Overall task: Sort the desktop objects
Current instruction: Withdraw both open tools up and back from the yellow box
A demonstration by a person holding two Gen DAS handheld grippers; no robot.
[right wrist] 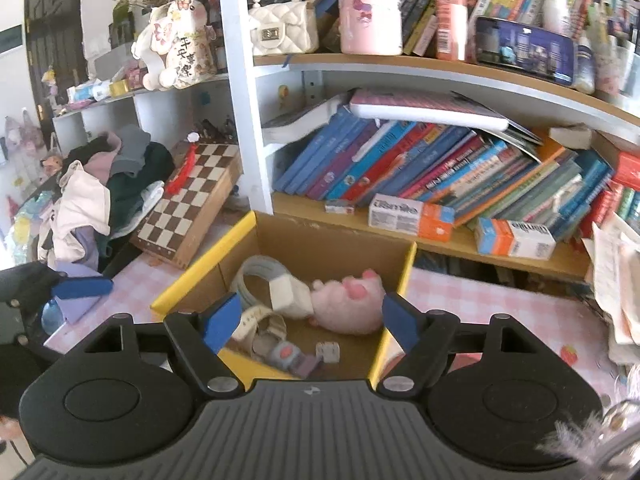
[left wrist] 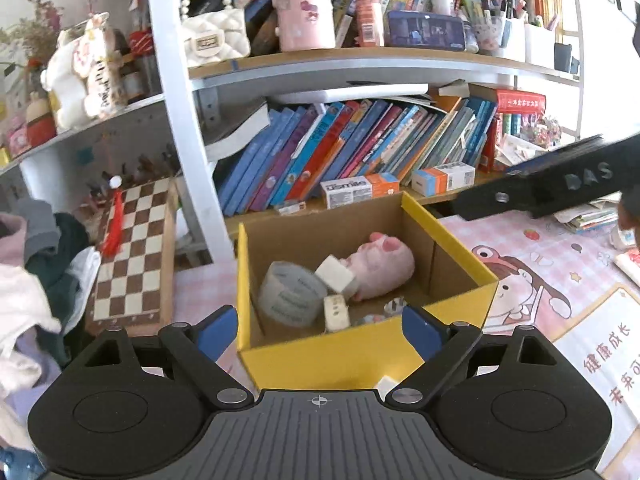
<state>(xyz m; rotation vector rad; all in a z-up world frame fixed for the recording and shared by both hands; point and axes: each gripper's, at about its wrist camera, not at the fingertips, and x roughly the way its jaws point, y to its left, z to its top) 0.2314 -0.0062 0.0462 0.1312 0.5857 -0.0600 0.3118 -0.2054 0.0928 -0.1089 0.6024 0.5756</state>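
A yellow cardboard box (left wrist: 452, 240) stands on the pink desk mat before the bookshelf. It holds a pink plush toy (left wrist: 384, 270), a grey tape roll (left wrist: 290, 294), a white block (left wrist: 335, 274) and a white die (left wrist: 335, 312). My left gripper (left wrist: 320, 328) is open and empty, its blue pads on either side of the box's near wall. In the right wrist view the box (right wrist: 200, 276) also holds the plush (right wrist: 348, 304), tape roll (right wrist: 256, 276), a small grey toy (right wrist: 284, 354) and a die (right wrist: 328, 351). My right gripper (right wrist: 312, 318) is open and empty just above the box.
A chessboard case (left wrist: 132, 256) leans left of the box beside a clothes pile (right wrist: 100, 192). Small cartons (left wrist: 360, 190) and slanted books (left wrist: 360, 148) fill the shelf behind. The right gripper's black arm (left wrist: 552, 188) crosses the left wrist view at right. Papers (right wrist: 616, 264) pile at the right.
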